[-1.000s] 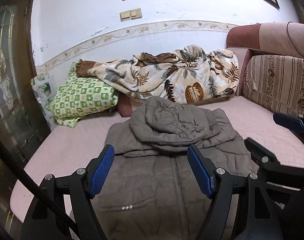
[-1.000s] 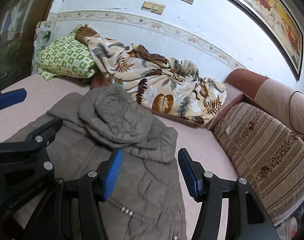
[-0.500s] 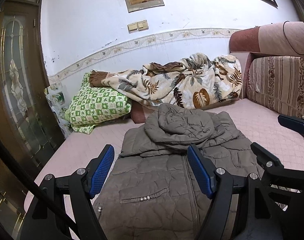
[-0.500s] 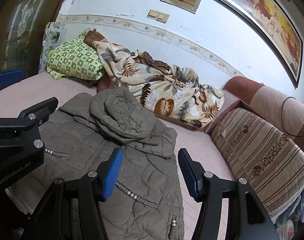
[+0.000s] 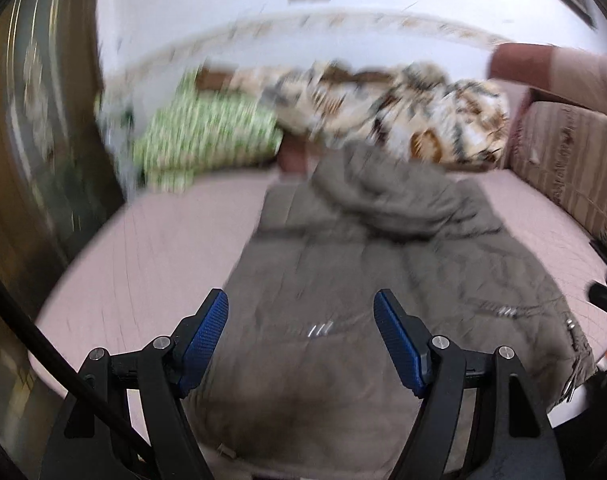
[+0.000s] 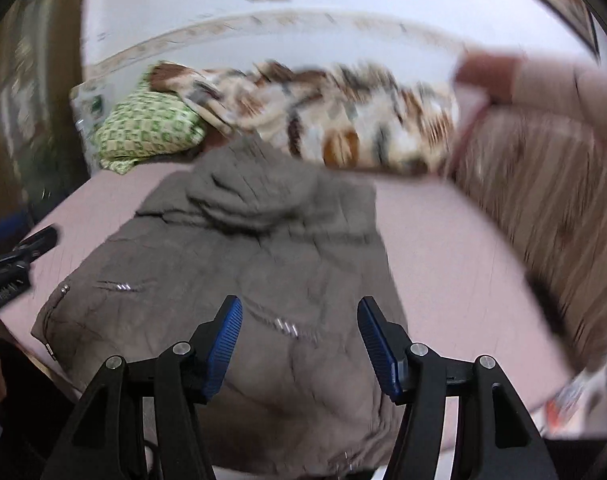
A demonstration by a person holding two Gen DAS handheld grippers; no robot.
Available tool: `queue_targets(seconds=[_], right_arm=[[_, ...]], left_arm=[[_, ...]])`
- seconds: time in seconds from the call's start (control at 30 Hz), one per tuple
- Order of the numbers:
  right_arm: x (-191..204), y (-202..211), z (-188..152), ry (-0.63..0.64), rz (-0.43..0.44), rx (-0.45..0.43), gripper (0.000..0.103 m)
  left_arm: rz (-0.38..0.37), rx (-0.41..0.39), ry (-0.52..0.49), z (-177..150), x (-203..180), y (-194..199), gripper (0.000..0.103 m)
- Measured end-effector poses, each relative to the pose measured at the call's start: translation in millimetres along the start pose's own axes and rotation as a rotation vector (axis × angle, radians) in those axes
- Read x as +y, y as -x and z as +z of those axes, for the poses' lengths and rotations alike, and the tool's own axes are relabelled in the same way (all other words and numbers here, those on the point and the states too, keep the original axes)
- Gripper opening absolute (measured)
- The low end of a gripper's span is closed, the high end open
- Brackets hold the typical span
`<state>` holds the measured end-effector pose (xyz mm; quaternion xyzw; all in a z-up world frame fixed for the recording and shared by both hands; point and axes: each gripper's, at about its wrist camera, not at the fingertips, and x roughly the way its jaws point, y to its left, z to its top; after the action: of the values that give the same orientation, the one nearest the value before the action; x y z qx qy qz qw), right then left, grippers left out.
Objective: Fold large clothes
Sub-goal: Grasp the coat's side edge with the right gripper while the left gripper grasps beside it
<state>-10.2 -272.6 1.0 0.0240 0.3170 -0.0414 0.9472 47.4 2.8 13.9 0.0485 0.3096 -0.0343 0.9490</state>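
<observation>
No writing is showing legibly. The left hand-held gripper (image 5: 301, 336) is hanging released over the grey jacket (image 5: 383, 264); the right hand-held gripper (image 6: 299, 340) is opening, grasping nothing.

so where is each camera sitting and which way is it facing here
Left wrist: on the left gripper, looking forward and down over the grey jacket on the pink bed; its own open fingers show, the other gripper at the right edge.
Right wrist: on the right gripper, jaws opening, nothing between them, facing the same way; the left gripper shows at its left edge.
Both share jacket, green pillow and leaf blanket.
</observation>
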Motion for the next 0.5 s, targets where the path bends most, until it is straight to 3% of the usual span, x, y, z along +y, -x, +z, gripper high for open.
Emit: queue_targets(seconds=[0.1,0.23,0.37,0.5], right_arm=[[-40.7,-25.8,-25.2,-0.131,0.018,0.080,0.064],[-89.4,-51.1,-55.0,-0.269,0.002,0.150,0.065],[-125.6,-74.0,-77.8,-0.402,0.031,0.204,0.065],[-145.8,-85.1,-86.9,-0.527,0.108,0.217,0.065]], left_arm=[[0.045,0.107,0.086,-23.0,58.3,-31.3,0.075],[0.100,0.193,0.245,-56.4,132.8,-54.2,0.075],[-0.006,0.316,0.404,-90.7,180.8,-78.9,0.074],[-0.100,0.323,0.516,-108.4,200.2,-88.8,0.074]])
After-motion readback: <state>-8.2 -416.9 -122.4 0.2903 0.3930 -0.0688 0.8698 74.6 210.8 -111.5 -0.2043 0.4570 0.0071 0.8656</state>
